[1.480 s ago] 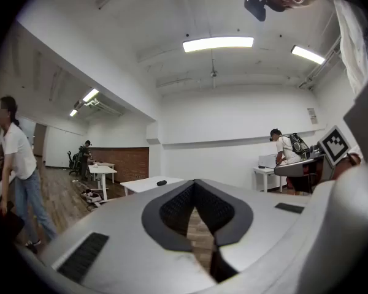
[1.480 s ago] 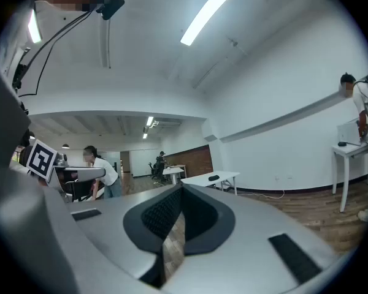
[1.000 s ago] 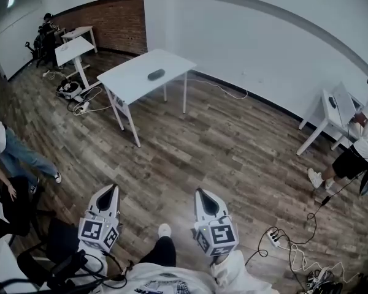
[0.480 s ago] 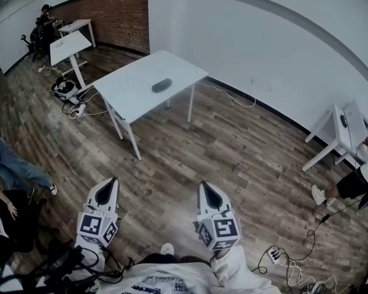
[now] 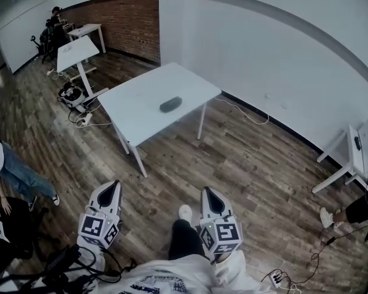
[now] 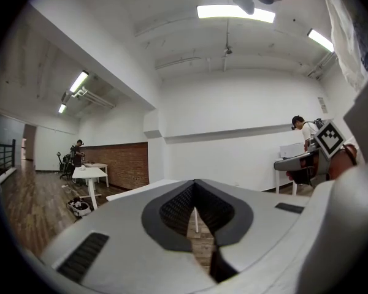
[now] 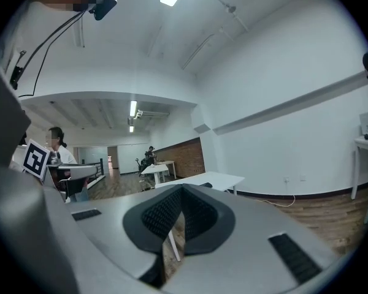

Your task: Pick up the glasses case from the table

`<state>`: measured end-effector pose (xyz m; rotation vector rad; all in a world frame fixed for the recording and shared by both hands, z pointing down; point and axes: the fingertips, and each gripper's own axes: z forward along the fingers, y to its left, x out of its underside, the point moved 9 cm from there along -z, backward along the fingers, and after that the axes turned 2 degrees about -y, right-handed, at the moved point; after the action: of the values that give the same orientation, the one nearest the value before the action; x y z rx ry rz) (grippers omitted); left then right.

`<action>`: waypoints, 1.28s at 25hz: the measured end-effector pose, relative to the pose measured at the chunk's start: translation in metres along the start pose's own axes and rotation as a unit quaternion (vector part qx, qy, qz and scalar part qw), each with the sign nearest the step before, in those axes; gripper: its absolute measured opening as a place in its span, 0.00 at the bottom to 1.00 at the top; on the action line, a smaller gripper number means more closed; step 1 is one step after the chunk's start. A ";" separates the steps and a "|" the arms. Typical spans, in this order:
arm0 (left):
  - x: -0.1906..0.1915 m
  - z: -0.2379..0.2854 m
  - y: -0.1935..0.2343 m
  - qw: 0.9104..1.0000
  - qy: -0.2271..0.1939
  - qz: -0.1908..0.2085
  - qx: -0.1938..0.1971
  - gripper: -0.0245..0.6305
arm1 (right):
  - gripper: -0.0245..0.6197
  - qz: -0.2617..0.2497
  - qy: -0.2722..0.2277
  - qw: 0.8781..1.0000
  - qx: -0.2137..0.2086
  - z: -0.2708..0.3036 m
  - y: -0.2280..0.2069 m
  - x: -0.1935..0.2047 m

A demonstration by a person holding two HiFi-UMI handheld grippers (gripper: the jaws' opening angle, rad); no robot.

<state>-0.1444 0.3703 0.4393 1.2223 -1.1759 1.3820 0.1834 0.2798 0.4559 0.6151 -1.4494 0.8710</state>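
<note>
In the head view a dark oval glasses case (image 5: pixel 170 105) lies near the middle of a white table (image 5: pixel 141 118), some steps ahead across the wooden floor. Both grippers are held low and level in front of me, far short of the table. My left gripper (image 5: pixel 113 186) points at the table's near corner, with its jaws closed tip to tip and nothing between them (image 6: pixel 194 184). My right gripper (image 5: pixel 206 192) is also shut and empty (image 7: pixel 183 188). The table top shows beyond the jaws in the right gripper view (image 7: pixel 211 177).
A second white table (image 5: pixel 73 51) and a seated person (image 5: pixel 54 17) are at the back left. Cables and gear (image 5: pixel 76 97) lie by the table's left legs. A person (image 5: pixel 12 170) stands at the left edge. A white desk (image 5: pixel 356 155) is at the right. My shoe (image 5: pixel 184 212) steps between the grippers.
I have walked towards the table, which now sits larger and nearer in view. The desk and person at the right have slid towards the edge. Both grippers stay shut.
</note>
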 end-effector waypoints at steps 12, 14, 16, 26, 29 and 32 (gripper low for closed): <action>-0.009 0.293 0.067 0.999 0.023 -0.004 -0.042 0.08 | 0.04 0.011 0.010 0.998 -0.054 0.285 -0.142 -0.030; -0.013 0.336 0.077 0.999 0.020 -0.011 -0.048 0.08 | 0.04 0.007 0.013 0.998 -0.065 0.327 -0.161 -0.039; -0.015 0.369 0.085 0.998 0.023 -0.011 -0.048 0.08 | 0.04 0.007 0.012 0.998 -0.069 0.360 -0.174 -0.047; -0.007 0.458 0.116 0.998 0.060 -0.011 -0.013 0.08 | 0.04 0.038 0.027 0.997 -0.058 0.435 -0.203 -0.051; 0.000 0.483 0.124 0.997 0.078 0.001 0.007 0.08 | 0.04 0.041 0.026 0.998 -0.045 0.443 -0.208 -0.052; 0.008 0.500 0.131 0.994 0.107 0.016 0.025 0.12 | 0.04 0.052 0.029 0.998 -0.038 0.452 -0.206 -0.048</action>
<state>-0.2155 -0.1416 0.4629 1.0630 -1.0200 1.5338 0.0911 -0.2109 0.4654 0.4572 -1.4642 0.9026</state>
